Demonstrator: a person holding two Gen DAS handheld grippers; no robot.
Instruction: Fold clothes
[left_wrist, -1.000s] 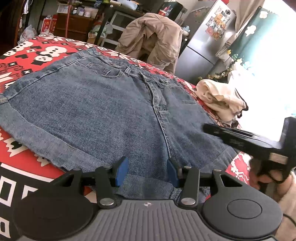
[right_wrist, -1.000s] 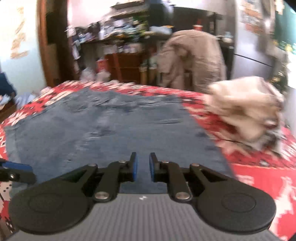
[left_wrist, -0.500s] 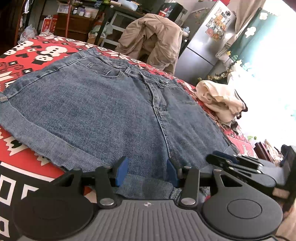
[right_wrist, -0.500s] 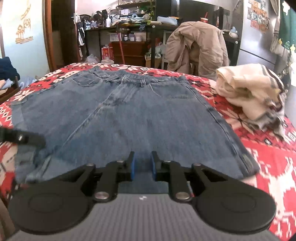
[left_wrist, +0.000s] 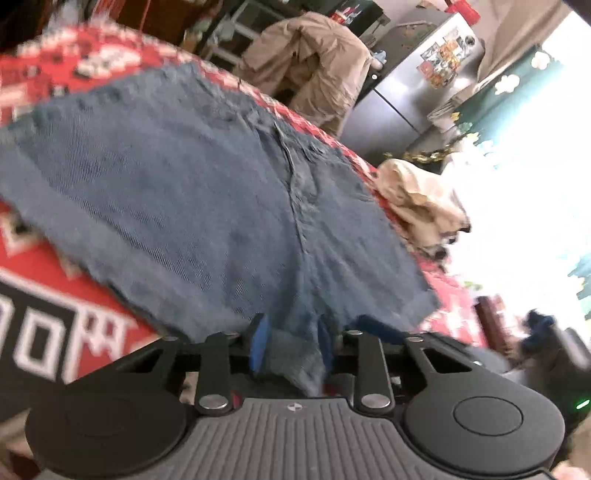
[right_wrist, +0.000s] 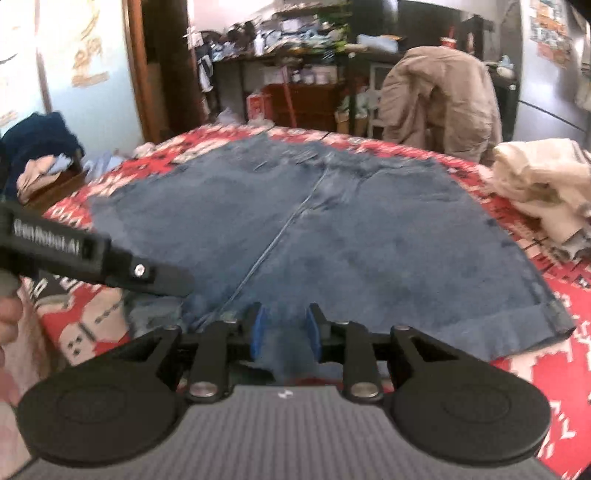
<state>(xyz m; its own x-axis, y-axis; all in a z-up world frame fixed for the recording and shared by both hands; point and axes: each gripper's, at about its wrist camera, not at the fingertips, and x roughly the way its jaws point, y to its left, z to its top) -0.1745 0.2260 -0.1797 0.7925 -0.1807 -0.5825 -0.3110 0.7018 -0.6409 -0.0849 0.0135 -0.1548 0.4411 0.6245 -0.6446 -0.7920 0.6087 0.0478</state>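
Blue denim shorts (left_wrist: 184, 206) lie spread flat on a red patterned blanket (left_wrist: 44, 280), waistband far, leg hems near. My left gripper (left_wrist: 291, 347) is at the near hem by the crotch seam. Its jaws are closing, and bunched denim fills the gap between the blue pads. My right gripper (right_wrist: 284, 332) is over the same near hem of the shorts (right_wrist: 369, 229), just right of the seam. Its jaws are opening with the hem edge between them. One black left-gripper finger (right_wrist: 155, 275) reaches in beside it from the left.
A pile of cream clothes (right_wrist: 543, 184) lies on the blanket (right_wrist: 554, 369) to the right of the shorts. A tan jacket (right_wrist: 439, 96) hangs over a chair behind the bed. A steel fridge (left_wrist: 417, 92) stands behind it, and dark blue clothing (right_wrist: 37, 140) lies at the left.
The left jaws narrowed onto the hem and the left wrist view tilted. The right gripper slid left along the hem to sit beside the left one, its jaws widening.
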